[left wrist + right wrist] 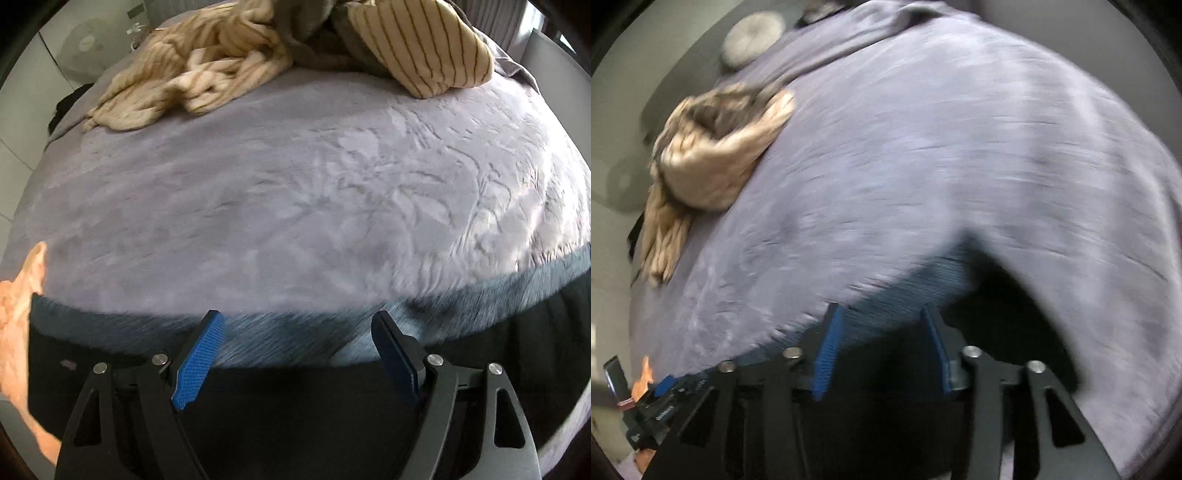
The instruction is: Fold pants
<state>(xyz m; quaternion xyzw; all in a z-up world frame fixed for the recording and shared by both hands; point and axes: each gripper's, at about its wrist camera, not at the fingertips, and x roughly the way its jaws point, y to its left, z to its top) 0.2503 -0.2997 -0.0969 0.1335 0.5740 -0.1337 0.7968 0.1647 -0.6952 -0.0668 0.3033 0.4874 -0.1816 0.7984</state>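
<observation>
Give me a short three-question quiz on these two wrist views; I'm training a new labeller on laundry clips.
1. True or false: the left gripper is clamped on the pants.
2. What colour is the bed cover?
3. The crumpled beige striped blanket lies: A) between the right gripper pads, B) at the far side of the bed, C) on the floor.

Key: 1 false, its jaws stand apart with nothing pinched; 2 lilac-grey; 3 B.
</observation>
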